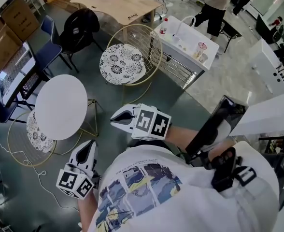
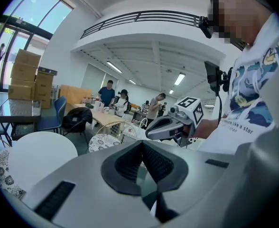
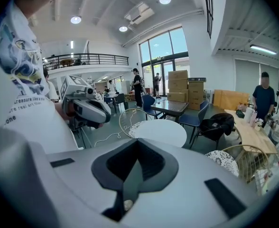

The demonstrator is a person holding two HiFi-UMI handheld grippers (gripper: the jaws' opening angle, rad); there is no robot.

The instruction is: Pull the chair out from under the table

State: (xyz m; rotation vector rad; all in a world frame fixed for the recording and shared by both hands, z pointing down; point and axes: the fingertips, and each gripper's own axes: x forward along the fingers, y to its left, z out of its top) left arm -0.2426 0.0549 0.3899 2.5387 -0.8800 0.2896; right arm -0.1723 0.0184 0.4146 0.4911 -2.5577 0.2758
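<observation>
T-shirt (image 2: 253, 106) print: "like a star", rest unreadable.

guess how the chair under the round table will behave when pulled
Thin wire frame, so the chair is probably light and stiff. Its ring base may snag the floor cable. The cushion could slip if loose.

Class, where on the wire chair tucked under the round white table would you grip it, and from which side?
On the chair, probably grip the thin gold wire rim, coming from the side away from the table: the tabletop overhangs the seat, while the rim curves clear.
</observation>
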